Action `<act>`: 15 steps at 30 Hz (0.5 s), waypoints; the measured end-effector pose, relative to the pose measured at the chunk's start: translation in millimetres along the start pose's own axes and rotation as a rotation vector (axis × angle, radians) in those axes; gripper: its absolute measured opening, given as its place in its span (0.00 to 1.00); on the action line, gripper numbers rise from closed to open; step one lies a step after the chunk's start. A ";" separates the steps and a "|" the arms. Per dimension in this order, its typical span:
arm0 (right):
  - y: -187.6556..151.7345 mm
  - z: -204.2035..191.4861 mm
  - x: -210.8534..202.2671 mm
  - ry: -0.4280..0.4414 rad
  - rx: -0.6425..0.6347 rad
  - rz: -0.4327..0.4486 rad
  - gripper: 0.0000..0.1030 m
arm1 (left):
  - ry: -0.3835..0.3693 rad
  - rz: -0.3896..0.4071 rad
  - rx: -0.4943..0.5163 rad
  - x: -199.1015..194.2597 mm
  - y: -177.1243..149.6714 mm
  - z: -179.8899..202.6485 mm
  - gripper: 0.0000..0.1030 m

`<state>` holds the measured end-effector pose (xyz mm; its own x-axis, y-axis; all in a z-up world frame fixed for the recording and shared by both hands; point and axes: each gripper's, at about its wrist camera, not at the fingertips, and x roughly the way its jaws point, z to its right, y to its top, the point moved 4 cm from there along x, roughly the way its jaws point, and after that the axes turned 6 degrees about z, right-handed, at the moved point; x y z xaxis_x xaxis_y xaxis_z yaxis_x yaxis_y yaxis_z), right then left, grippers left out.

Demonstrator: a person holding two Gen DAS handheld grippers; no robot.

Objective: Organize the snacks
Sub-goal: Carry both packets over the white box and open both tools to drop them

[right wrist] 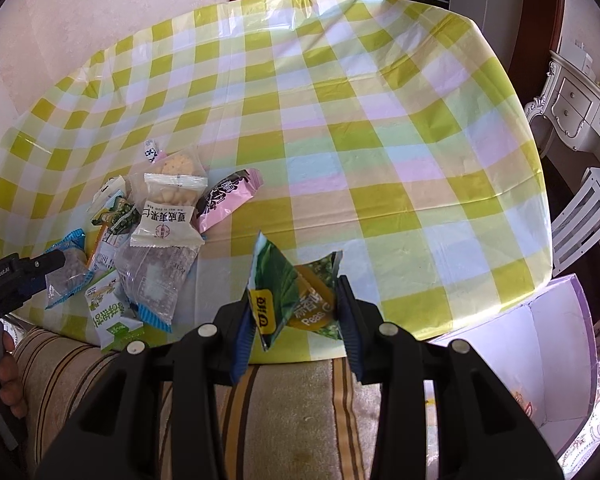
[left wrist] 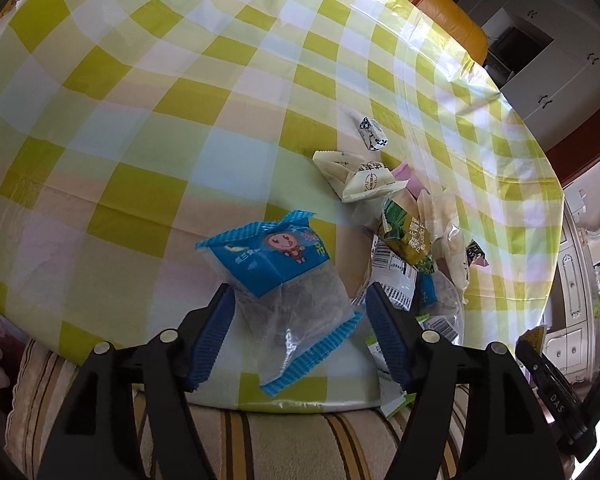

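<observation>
A blue snack packet with a cartoon face (left wrist: 276, 264) lies near the front edge of the checked table (left wrist: 140, 120). It sits between the fingers of my left gripper (left wrist: 300, 320), which is open around it, the pads beside it and not pressing. My right gripper (right wrist: 296, 316) is shut on a crumpled green pea packet (right wrist: 284, 280), held just above the table's near edge. A pile of mixed snack packets (right wrist: 156, 220) lies left of it; in the left wrist view this pile (left wrist: 404, 236) is right of the blue packet.
A striped cushion (right wrist: 300, 400) runs along the table's near edge. An open box with pale lilac walls (right wrist: 540, 340) stands at the right, below the table corner. A hand (right wrist: 4, 360) holds the left gripper's handle (right wrist: 20, 280). A small wrapped sweet (left wrist: 372, 134) lies apart behind the pile.
</observation>
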<state>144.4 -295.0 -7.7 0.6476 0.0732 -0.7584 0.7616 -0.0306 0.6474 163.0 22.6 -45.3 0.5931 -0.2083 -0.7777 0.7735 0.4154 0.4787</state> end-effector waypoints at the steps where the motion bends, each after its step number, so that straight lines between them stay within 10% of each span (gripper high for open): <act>1: -0.6 3.0 -1.5 -0.002 0.005 0.002 0.37 | 0.013 -0.011 0.001 5.9 1.1 1.9 0.63; 15: -4.1 23.6 -10.7 -0.021 0.032 0.013 0.37 | 0.100 0.052 0.042 -5.9 -0.9 2.6 0.40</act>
<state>135.0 -319.2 -4.0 0.6578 0.0519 -0.7514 0.7531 -0.0632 0.6549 159.3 21.1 -40.1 0.6092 -0.0974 -0.7870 0.7522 0.3851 0.5347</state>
